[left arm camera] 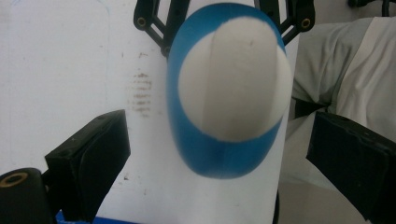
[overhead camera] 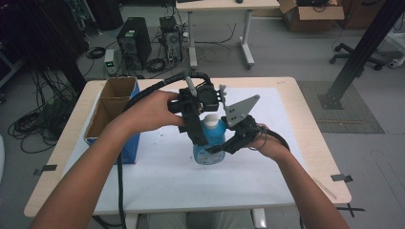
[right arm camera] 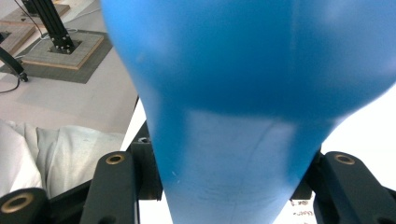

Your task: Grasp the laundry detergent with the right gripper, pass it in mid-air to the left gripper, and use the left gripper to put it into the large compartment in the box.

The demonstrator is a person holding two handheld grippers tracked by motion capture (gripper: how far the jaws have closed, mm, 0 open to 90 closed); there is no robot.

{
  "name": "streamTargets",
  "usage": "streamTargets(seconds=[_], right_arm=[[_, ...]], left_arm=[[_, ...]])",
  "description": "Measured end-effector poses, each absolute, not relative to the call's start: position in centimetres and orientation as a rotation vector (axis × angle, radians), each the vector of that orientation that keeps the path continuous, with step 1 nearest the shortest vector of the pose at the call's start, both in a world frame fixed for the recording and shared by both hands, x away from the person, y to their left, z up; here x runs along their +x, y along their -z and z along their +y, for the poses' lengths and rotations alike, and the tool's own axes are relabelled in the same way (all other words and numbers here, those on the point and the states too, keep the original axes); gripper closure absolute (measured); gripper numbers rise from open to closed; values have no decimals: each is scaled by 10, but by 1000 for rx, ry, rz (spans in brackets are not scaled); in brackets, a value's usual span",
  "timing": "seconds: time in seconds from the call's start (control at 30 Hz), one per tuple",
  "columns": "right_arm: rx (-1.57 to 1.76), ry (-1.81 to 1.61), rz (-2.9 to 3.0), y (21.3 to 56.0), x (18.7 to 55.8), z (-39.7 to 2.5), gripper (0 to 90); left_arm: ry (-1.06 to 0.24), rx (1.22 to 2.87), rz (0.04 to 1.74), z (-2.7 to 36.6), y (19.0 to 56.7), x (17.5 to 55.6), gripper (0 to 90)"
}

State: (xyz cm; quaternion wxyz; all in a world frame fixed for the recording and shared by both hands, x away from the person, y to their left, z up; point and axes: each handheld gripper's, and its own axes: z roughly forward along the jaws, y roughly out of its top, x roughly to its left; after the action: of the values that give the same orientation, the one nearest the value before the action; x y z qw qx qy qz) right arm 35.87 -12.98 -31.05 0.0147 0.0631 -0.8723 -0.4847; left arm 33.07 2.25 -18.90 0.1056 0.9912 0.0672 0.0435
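Observation:
A blue bottle [overhead camera: 210,151] with a white cap [overhead camera: 210,120] stands upright on the white mat [overhead camera: 157,176]. My right gripper [overhead camera: 224,145] comes in from the right and is shut on the bottle's body; in the right gripper view the blue bottle [right arm camera: 243,93] sits tight between the two black jaws of the right gripper [right arm camera: 231,198]. My left gripper [overhead camera: 203,133] points down over the bottle's top. Seen from the left gripper view, the white cap [left arm camera: 233,88] lies between the wide-apart jaws of the left gripper [left arm camera: 222,168], which is open and not touching it.
An open cardboard box [overhead camera: 112,109] with blue sides stands at the table's left edge. The wooden table edge [overhead camera: 315,143] runs just right of the mat. The person's grey-clad lap [left arm camera: 345,70] lies beyond the table's near edge. Cables trail from both grippers.

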Motion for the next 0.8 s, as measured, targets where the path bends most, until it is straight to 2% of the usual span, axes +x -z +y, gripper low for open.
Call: streamTargets(seconds=[0.8], right_arm=[[192,1492,-2706,312,359,-124,448]], left_arm=[[-138,2937,173,11,199,333,83]])
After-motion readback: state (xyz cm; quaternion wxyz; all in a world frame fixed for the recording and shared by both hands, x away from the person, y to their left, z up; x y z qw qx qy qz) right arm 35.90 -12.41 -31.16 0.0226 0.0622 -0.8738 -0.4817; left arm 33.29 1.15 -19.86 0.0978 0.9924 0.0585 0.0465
